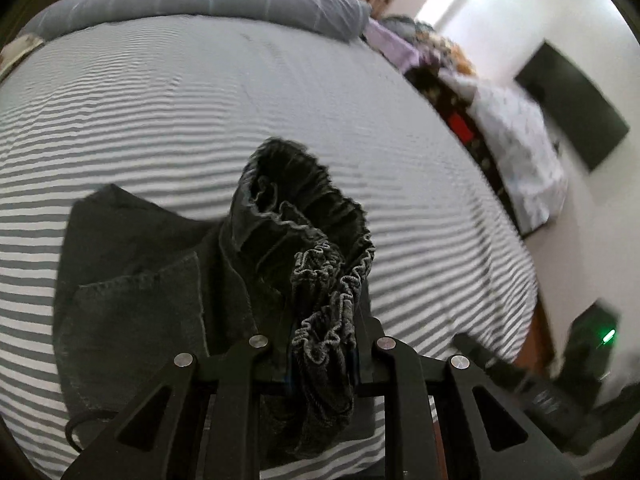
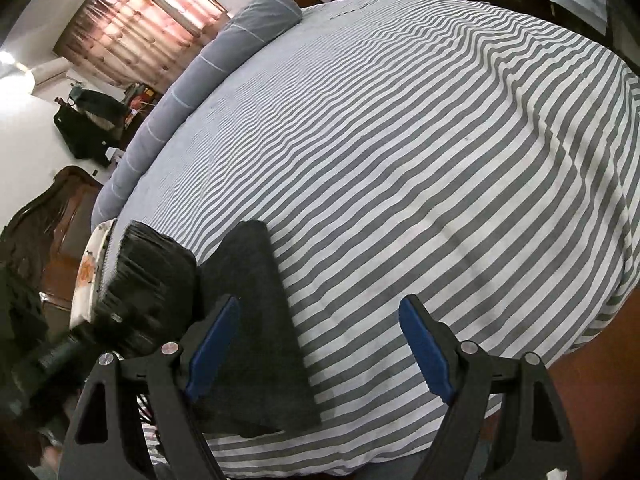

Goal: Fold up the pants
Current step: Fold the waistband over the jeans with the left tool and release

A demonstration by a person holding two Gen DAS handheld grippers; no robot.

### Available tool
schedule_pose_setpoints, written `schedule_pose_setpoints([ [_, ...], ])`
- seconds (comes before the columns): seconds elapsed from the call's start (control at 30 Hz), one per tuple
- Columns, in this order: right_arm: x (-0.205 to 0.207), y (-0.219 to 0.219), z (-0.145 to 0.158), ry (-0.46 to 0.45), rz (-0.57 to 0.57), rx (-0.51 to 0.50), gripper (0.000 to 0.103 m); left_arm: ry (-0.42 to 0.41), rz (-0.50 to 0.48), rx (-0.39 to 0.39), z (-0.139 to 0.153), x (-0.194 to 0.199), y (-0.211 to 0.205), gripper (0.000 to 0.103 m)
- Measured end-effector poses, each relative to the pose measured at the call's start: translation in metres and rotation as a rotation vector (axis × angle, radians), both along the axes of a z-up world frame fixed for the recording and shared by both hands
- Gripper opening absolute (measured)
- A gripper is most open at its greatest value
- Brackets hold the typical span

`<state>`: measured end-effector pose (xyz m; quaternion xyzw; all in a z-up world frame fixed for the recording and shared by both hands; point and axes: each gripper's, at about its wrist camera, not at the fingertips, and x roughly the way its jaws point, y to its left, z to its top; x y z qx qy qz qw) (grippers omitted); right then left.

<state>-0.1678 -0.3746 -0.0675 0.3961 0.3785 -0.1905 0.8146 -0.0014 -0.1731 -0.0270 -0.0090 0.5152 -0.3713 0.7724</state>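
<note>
Dark pants (image 1: 160,280) lie partly folded on our striped bed (image 1: 200,100), their elastic waistband (image 1: 320,280) pinched in our left tongs (image 1: 322,344), right tongs (image 2: 320,344) wide open and empty, so folding seems unfinished.

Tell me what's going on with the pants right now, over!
Left gripper shut on the pants at the bunched waistband. Right gripper open, empty, over the striped bedsheet. Nothing in the way.

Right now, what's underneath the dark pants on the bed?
Under the pants lies the grey-and-white striped bedsheet; stripes show all round them. The left claw lifts the bunched waistband end off it. Whatever the flat fabric covers cannot be seen.
</note>
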Motion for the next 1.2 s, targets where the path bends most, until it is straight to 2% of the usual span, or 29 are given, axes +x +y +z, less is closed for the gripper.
schedule_pose_setpoints([
  [0.13,-0.002,-0.005,-0.003,-0.006,-0.018,0.023,0.08,-0.003,-0.039,0.057,-0.022,-0.01,-0.005,0.021],
  [0.23,-0.002,-0.007,-0.005,-0.006,-0.018,0.029,0.08,-0.017,-0.06,0.087,-0.024,-0.015,-0.009,0.025],
  [0.3,-0.002,-0.006,-0.004,-0.008,-0.014,0.027,0.08,-0.004,-0.062,0.083,-0.021,-0.016,-0.009,0.033],
  [0.5,-0.001,-0.003,0.002,-0.016,0.009,0.003,0.08,0.068,-0.032,0.041,-0.009,-0.01,0.016,0.046],
  [0.63,0.002,0.006,0.009,-0.025,0.041,-0.022,0.08,0.064,-0.016,0.015,0.001,-0.015,0.042,0.051],
  [0.7,0.006,0.012,0.014,-0.035,0.062,-0.03,0.08,0.038,0.005,0.015,0.006,-0.016,0.061,0.052],
  [0.9,0.015,0.037,0.026,-0.056,0.163,-0.078,0.079,-0.021,0.115,0.104,-0.006,-0.011,0.107,0.053],
  [1.1,0.03,0.069,0.018,-0.015,0.282,-0.135,0.067,-0.112,0.184,0.268,-0.029,-0.01,0.135,0.053],
  [1.2,0.047,0.078,0.01,0.031,0.333,-0.181,0.061,-0.125,0.185,0.307,-0.038,-0.01,0.14,0.053],
])
